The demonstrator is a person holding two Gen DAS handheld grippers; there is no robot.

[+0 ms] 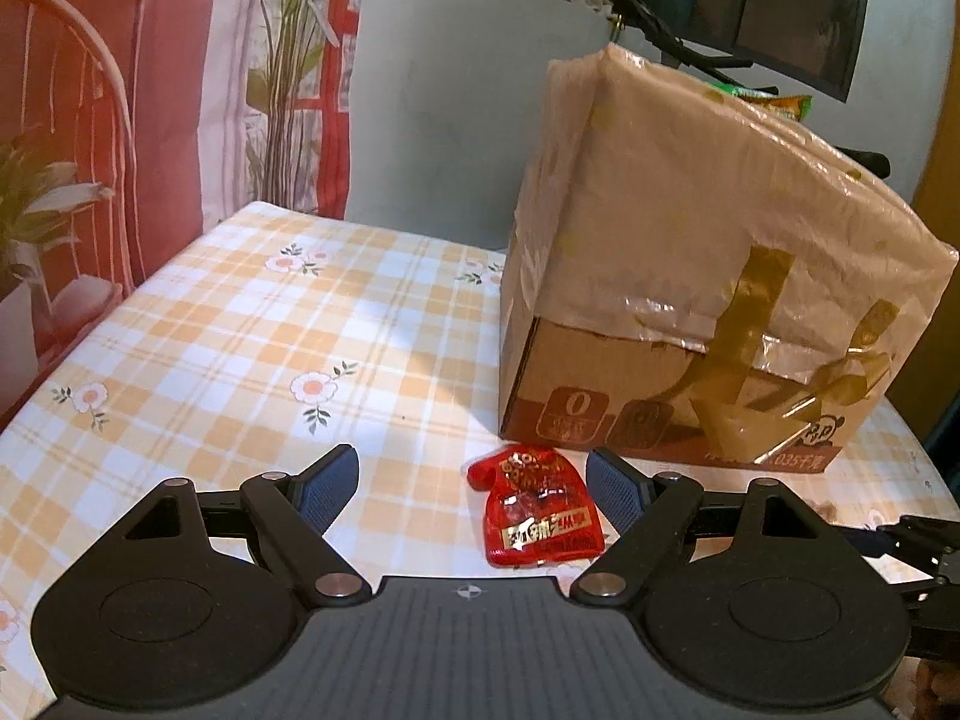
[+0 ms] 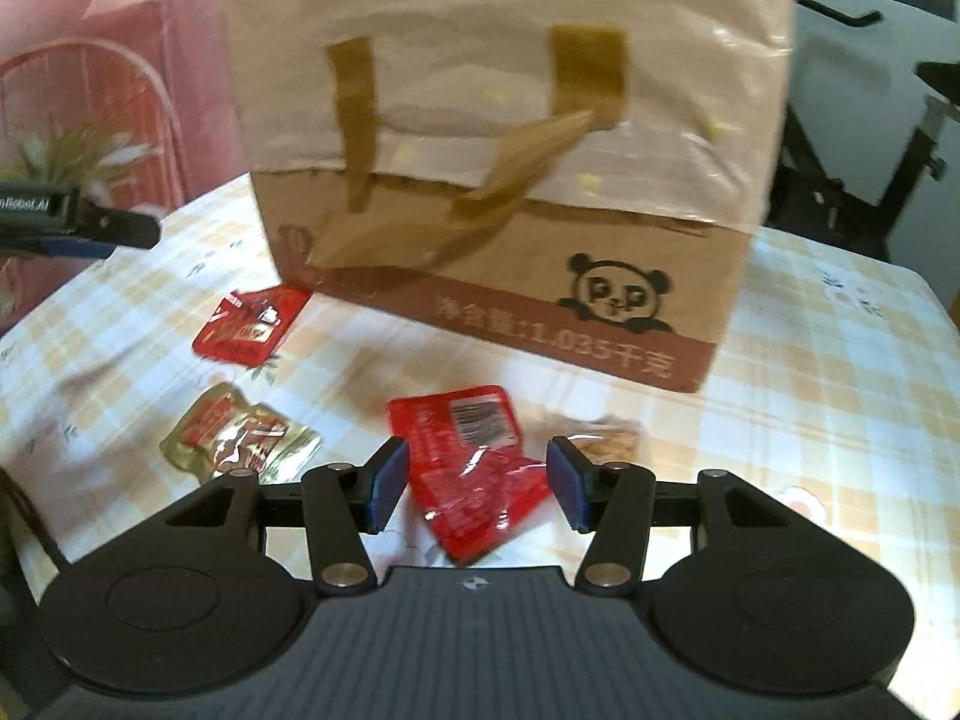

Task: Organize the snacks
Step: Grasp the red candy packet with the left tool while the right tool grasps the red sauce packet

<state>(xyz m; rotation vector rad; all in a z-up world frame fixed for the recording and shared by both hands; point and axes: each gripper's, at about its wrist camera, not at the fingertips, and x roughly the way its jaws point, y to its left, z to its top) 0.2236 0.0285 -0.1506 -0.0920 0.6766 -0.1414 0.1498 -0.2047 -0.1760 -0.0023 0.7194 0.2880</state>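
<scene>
A red snack packet (image 1: 534,504) lies on the checked tablecloth in front of a taped cardboard box (image 1: 690,276). My left gripper (image 1: 471,474) hangs open above it; the packet is between the fingers, nearer the right pad, untouched. In the right wrist view, my right gripper (image 2: 478,477) is open low over a crumpled red packet (image 2: 474,468) that lies between its blue pads, which do not press on it. Another red packet (image 2: 252,324) and a gold packet (image 2: 240,438) lie to the left. A tan packet (image 2: 606,444) sits just past the right pad.
The box (image 2: 510,180), with a panda logo, stands close ahead of both grippers. More snack bags (image 1: 774,102) show above its top. The left gripper's tip (image 2: 78,222) shows at the left edge. A red chair (image 1: 72,120) and a plant stand beyond the table's left edge.
</scene>
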